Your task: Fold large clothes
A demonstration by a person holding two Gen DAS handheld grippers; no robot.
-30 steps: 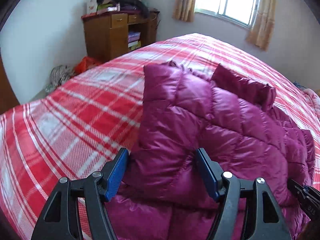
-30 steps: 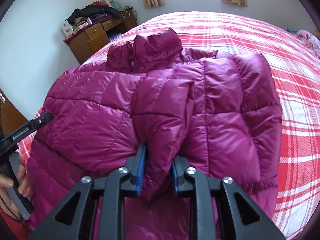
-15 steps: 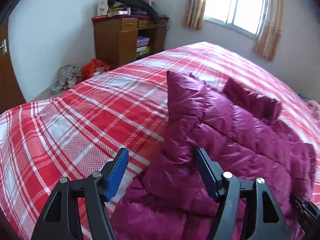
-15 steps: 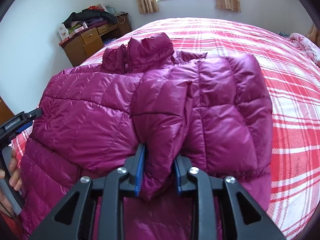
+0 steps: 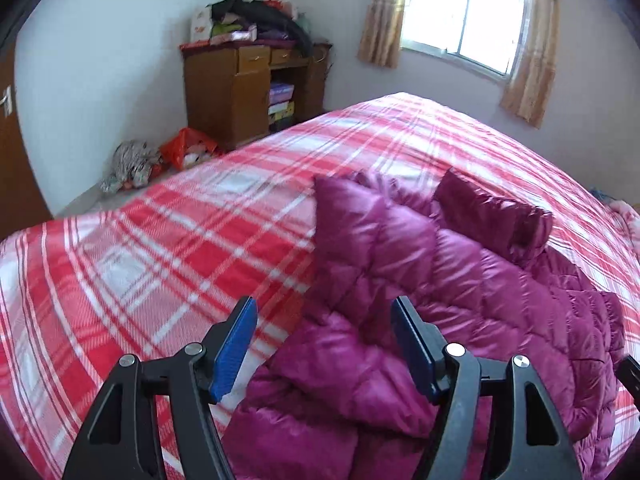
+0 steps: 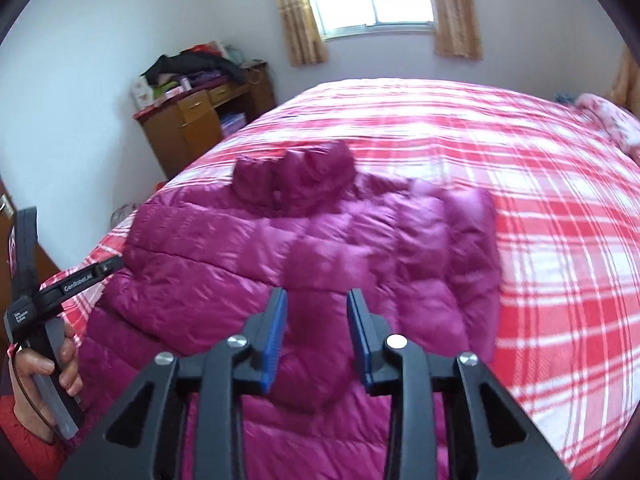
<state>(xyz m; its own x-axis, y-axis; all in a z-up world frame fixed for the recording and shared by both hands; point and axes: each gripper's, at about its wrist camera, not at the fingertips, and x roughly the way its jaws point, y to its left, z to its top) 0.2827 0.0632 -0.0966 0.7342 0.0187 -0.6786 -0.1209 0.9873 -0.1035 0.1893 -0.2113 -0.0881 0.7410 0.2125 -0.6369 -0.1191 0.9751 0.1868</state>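
Both grippers have lifted off the magenta puffer jacket (image 6: 320, 240) lying on the plaid bed (image 6: 540, 200), sleeves apparently folded in, crosswise fold left; right gripper (image 6: 316, 336) opening around its sleeve end, left gripper (image 5: 324, 344) wide, empty

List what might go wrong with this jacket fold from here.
1. The right gripper is opening around the folded-in sleeve; the puffy fabric may spring back and undo the fold.
2. The left gripper stands open with nothing pinched, so the jacket edge below it is loose and may slump.
3. The collar sits bunched up, so a later fold could end lumpy.
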